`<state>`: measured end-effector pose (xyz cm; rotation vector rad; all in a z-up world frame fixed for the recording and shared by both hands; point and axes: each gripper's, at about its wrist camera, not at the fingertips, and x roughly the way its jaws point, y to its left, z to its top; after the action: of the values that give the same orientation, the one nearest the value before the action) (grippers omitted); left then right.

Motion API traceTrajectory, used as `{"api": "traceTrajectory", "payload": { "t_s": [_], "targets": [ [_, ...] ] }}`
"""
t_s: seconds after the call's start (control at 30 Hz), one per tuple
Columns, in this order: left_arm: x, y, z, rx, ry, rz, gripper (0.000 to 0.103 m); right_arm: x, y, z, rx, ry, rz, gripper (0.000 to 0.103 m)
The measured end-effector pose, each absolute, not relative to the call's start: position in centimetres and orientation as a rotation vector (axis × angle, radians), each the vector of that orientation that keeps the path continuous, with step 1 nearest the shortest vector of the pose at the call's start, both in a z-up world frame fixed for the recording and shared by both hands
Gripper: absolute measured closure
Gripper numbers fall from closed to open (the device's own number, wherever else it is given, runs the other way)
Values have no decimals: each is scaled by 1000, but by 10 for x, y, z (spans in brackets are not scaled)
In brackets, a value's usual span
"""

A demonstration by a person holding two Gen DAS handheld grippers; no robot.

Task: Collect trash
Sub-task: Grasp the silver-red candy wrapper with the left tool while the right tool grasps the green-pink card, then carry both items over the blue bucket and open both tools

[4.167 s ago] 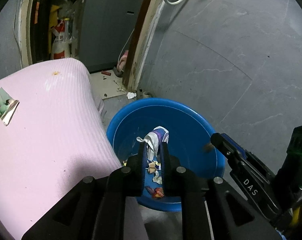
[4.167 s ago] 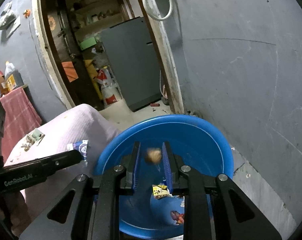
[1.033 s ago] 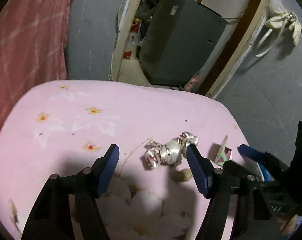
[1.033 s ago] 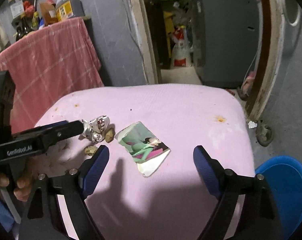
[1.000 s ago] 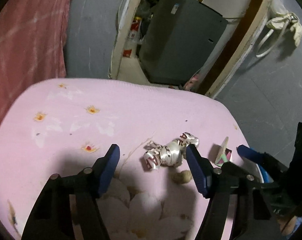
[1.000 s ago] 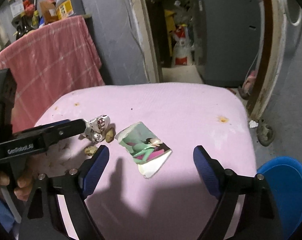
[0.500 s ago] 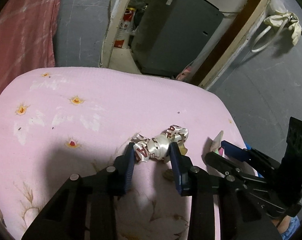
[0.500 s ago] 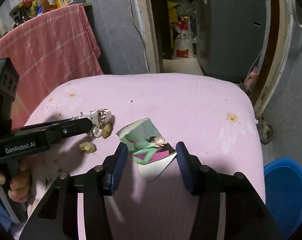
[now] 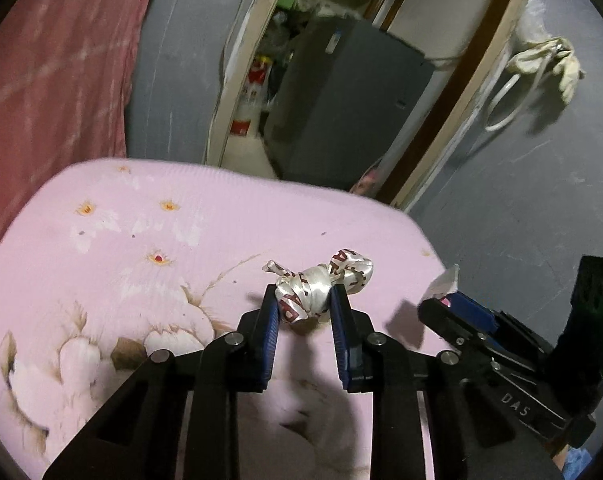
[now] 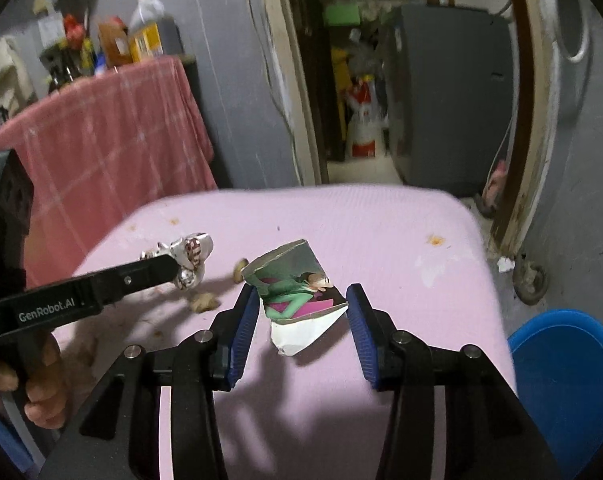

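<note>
Two grabs underway: left gripper (image 9: pixel 304 307) has just clamped the crumpled foil wrapper (image 9: pixel 320 286) mid-surface, right gripper (image 10: pixel 302 309) narrowed but still open round the torn packet (image 10: pixel 297 294), blue basin (image 10: pixel 569 376) waiting near-right.

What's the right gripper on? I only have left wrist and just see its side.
Observer: Its fingers straddle the printed wrapper on the pink cushion. I can't tell if they pinch it.
Operator: Where's the bin?
Observer: The blue tub sits on the floor off the cushion's right edge, beside the right gripper.
Operator: Any other trash besides those two?
Observer: Two small brown scraps lie on the cushion between the printed wrapper and the silver wad held in the left gripper.
</note>
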<state>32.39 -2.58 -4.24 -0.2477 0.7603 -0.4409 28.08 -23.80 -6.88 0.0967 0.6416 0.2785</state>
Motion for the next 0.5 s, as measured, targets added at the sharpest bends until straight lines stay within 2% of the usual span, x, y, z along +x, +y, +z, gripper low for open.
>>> {"api": "traceTrajectory", "payload": {
  "t_s": [0.33, 0.5],
  "targets": [
    [266, -80, 14, -181, 517, -504, 82, 205, -285, -4, 87, 329, 156, 60],
    [242, -121, 41, -150, 403, -567, 82, 177, -319, 23, 74, 246, 80, 59]
  ]
}}
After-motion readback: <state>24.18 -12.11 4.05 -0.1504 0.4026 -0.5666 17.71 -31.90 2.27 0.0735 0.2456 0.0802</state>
